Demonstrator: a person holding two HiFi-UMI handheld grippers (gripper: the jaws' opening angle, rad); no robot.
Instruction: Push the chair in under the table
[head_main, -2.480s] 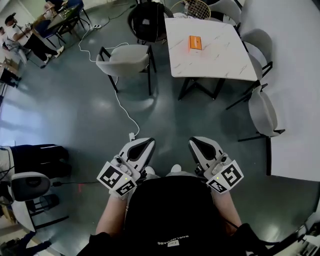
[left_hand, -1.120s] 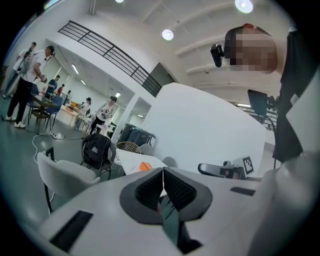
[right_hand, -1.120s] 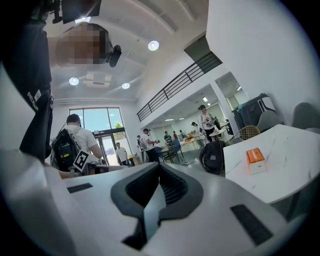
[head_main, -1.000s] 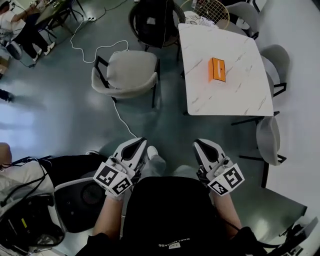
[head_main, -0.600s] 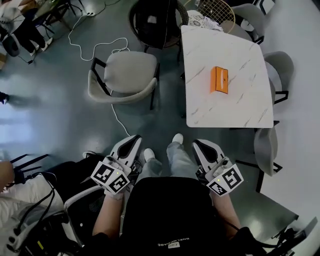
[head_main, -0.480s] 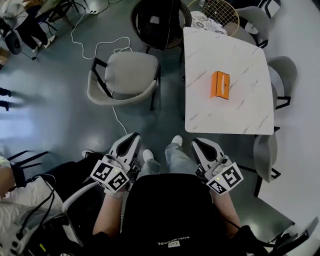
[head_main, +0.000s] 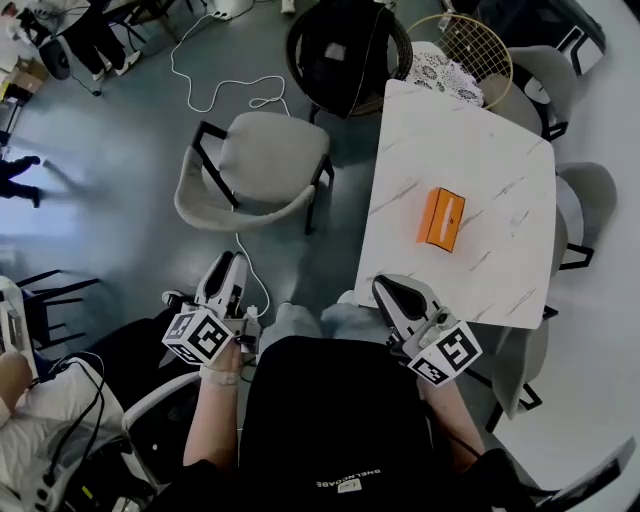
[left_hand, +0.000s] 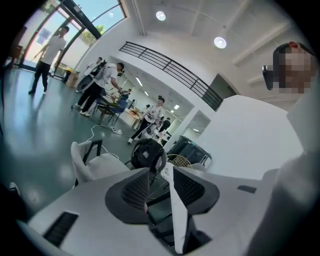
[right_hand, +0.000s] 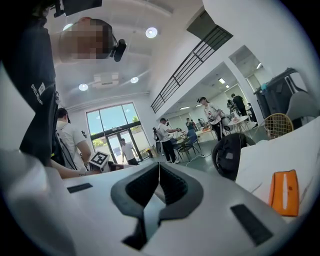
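- Two hand-held grippers show low in the head view, one on each side of the person's dark top. The left hand-held gripper (head_main: 229, 264) points up the picture towards the grey chair (head_main: 265, 165), and a strip of floor lies between them.
- In the same view, the chair stands on the grey floor to the left of the white marbled tabletop (head_main: 490, 150). It is apart from the tabletop's edge and no part of it is under the tabletop. Its curved back is on the side nearer the person.
- The right hand-held gripper (head_main: 386, 288) hangs at the near corner of the tabletop. An orange box (head_main: 441, 218) lies on the tabletop. A white cable (head_main: 215, 85) loops over the floor beyond the chair, and a black round chair (head_main: 345, 50) stands at the far end.
- From the left gripper view, the left hand-held gripper (left_hand: 160, 172) has its jaws apart. They have just been opening, and nothing sits between them. The grey chair (left_hand: 95, 162) is ahead and to the left, and the black round chair (left_hand: 148, 155) is behind the tips.
- Seen in the right gripper view, the right hand-held gripper (right_hand: 159, 167) has its jaws pressed together and holds nothing. The orange box (right_hand: 284, 192) lies on the tabletop (right_hand: 265, 155) to the right, and the black round chair (right_hand: 227, 155) is beyond.
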